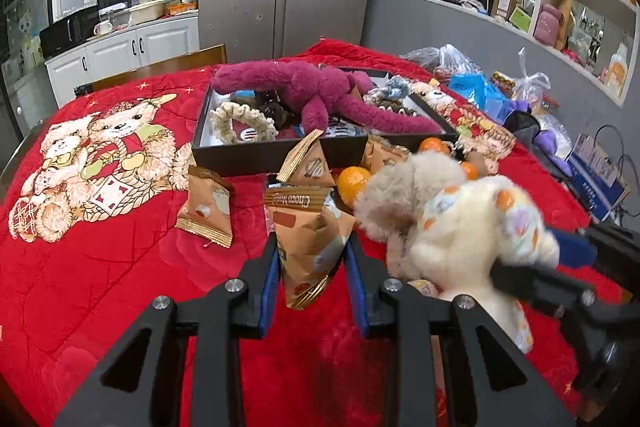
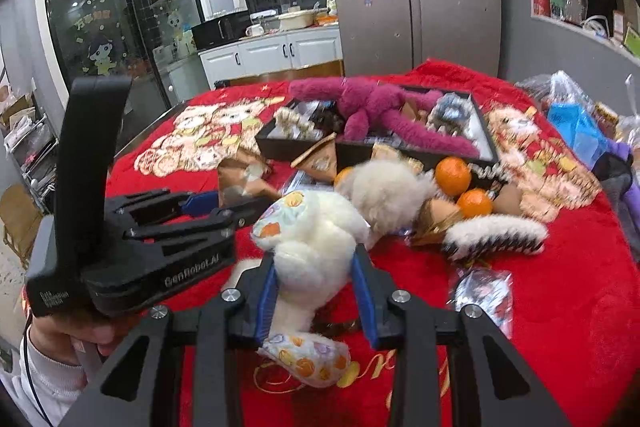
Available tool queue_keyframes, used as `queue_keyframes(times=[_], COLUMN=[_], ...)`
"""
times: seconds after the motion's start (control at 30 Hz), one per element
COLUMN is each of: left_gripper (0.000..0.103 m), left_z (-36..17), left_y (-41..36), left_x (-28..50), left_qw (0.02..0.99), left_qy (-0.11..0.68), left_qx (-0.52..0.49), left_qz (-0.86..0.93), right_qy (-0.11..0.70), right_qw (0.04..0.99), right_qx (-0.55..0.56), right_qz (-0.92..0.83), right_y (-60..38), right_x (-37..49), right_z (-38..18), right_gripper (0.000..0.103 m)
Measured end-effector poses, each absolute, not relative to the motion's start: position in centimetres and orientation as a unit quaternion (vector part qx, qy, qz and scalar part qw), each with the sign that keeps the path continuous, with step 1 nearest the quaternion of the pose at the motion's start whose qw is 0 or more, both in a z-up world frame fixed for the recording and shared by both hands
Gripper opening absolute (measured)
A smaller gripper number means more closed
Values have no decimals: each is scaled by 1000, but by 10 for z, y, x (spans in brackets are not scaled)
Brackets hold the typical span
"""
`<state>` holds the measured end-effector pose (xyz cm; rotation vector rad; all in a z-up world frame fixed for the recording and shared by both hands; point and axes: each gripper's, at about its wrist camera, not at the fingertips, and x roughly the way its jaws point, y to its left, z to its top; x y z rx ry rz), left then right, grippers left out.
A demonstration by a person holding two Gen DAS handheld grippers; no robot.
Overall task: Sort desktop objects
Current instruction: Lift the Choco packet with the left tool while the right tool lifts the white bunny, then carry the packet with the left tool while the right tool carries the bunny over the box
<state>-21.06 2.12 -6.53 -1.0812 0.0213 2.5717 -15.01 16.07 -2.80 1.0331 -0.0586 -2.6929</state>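
My left gripper [image 1: 312,251] is shut on an orange-brown snack packet [image 1: 310,247] and holds it over the red blanket. It also shows in the right wrist view [image 2: 224,205]. My right gripper [image 2: 316,267] is shut on a white plush toy [image 2: 316,239] with orange-print paws; the toy also shows in the left wrist view [image 1: 472,223]. A black tray [image 1: 224,155] ahead holds a magenta plush [image 1: 328,95], a cream scrunchie [image 1: 240,125] and other small items. More snack packets [image 1: 206,207] and oranges [image 1: 352,183] lie in front of the tray.
A red bear-print blanket [image 1: 100,247] covers the table. A black-and-white fuzzy hair clip [image 2: 496,235] and a clear wrapped packet [image 2: 484,291] lie at the right. Plastic bags [image 1: 472,83] and clutter fill the far right edge. A fridge and shelves stand behind.
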Motion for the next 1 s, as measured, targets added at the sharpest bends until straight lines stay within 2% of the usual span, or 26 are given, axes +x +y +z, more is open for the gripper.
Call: queue_keyframes(times=[0.3,1.0], left_gripper=[31,31], left_z=[-33,1], left_y=[13,27], left_x=[-208,-220], left_qw=[169,165], left_qy=[1,15], left_qx=[-358,-357], left_qz=[918,919], right_qy=[-14,-10], right_qw=[120,133], right_qx=[317,276], right_qz=[-941,-952], right_y=[166,165], right_x=[-148,-165], right_z=[9,46], right_gripper=[35,35])
